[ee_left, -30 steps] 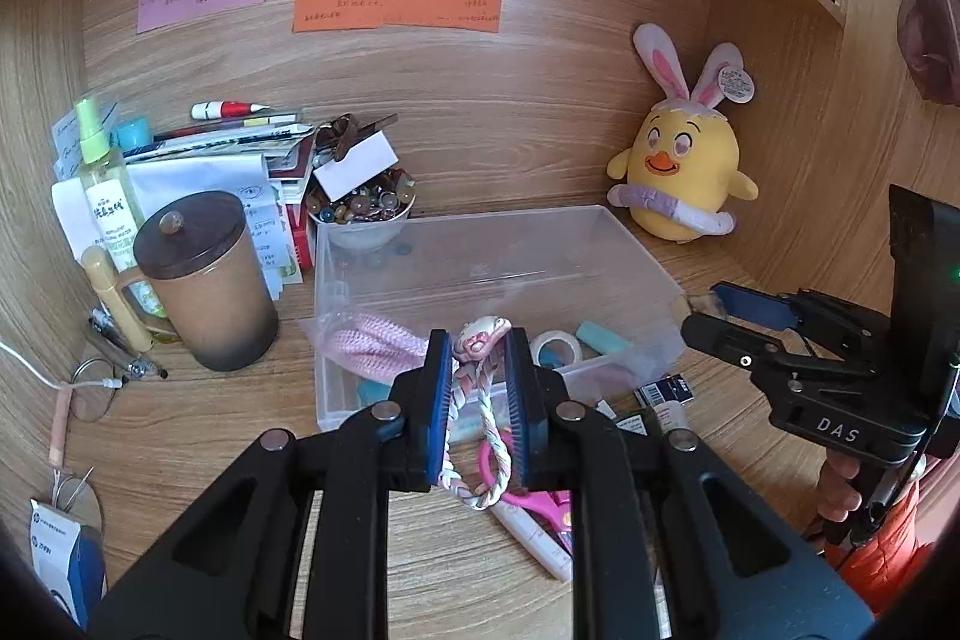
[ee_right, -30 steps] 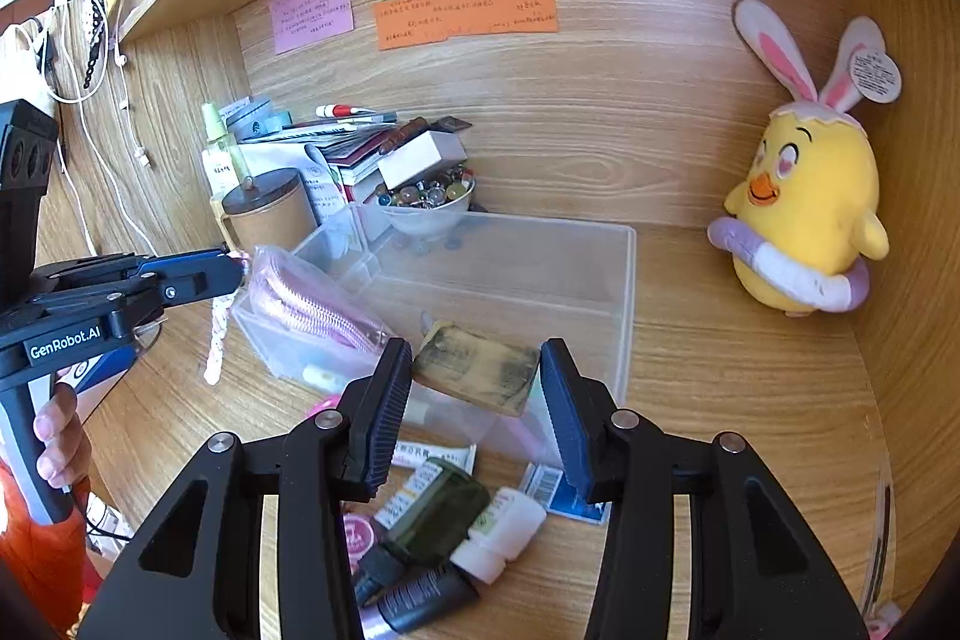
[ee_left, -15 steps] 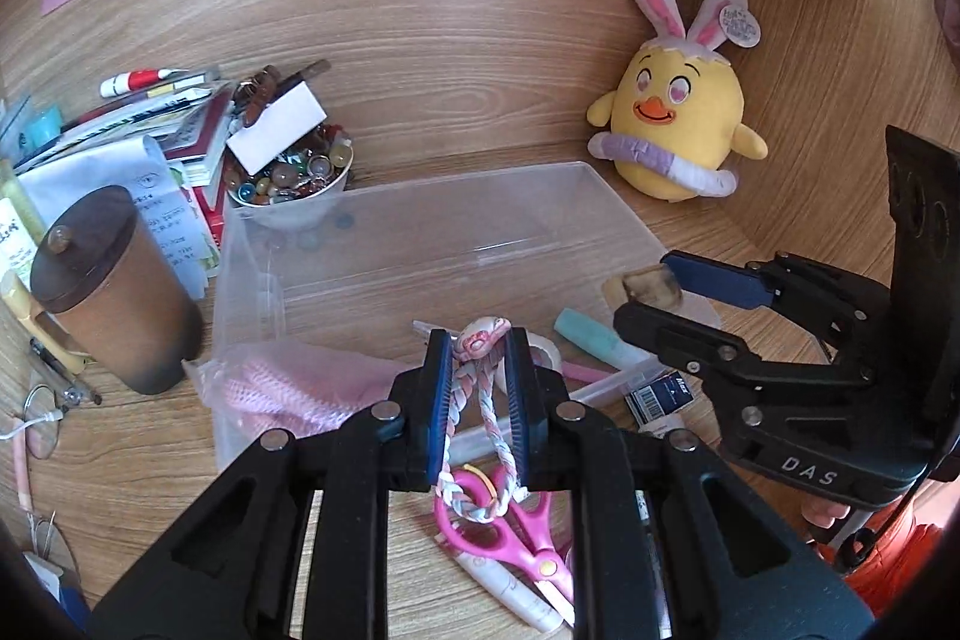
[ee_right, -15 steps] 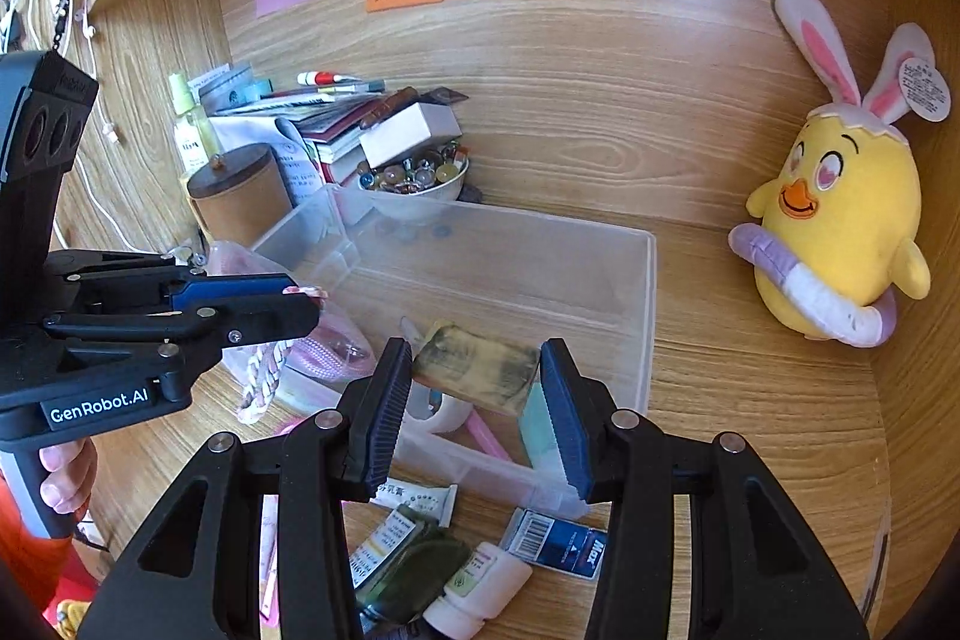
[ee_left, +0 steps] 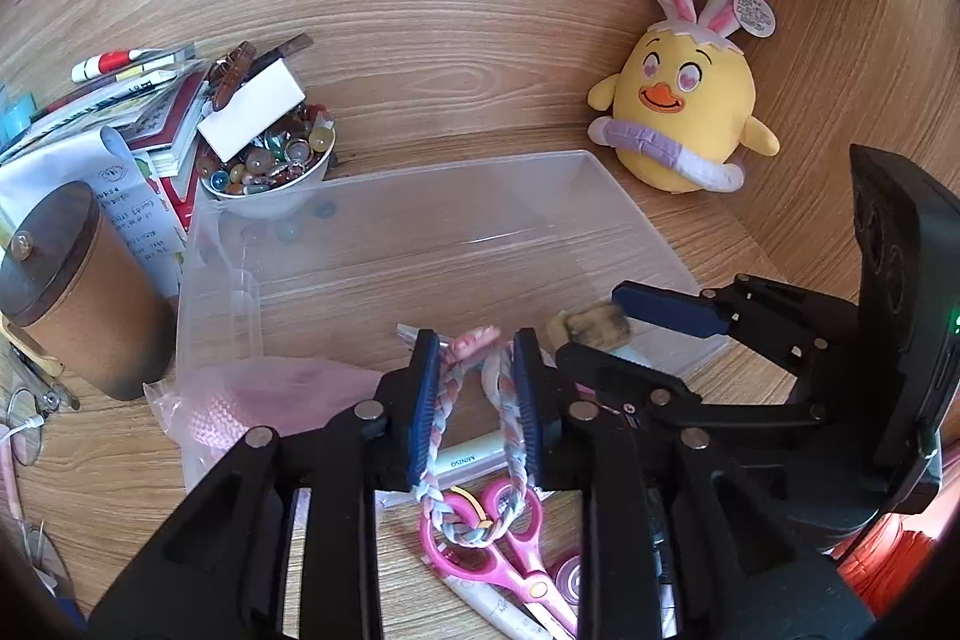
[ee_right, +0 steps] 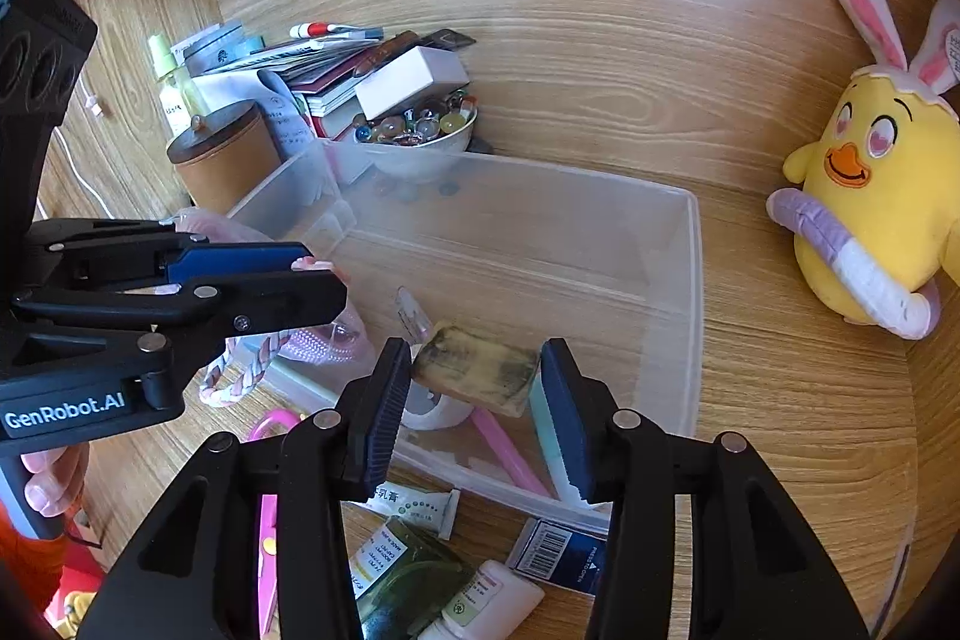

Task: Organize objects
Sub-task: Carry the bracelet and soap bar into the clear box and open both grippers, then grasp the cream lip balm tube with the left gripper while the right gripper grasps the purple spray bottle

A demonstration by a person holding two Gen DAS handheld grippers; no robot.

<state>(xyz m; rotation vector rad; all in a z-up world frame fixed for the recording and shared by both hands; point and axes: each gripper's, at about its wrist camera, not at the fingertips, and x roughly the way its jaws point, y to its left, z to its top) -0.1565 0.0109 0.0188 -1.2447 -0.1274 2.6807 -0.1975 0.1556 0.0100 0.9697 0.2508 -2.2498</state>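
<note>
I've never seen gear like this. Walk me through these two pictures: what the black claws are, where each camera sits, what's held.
The black claws are handheld two-finger grippers, one per hand, each with a wide-angle camera looking along its fingers. In the left camera's picture, the left gripper pinches a braided cord. In the right camera's picture, the right gripper clamps a smudged tan block above a clear plastic bin on a wooden desk. Pink scissors lie in front of the bin; a yellow chick plush sits to the right.
</note>
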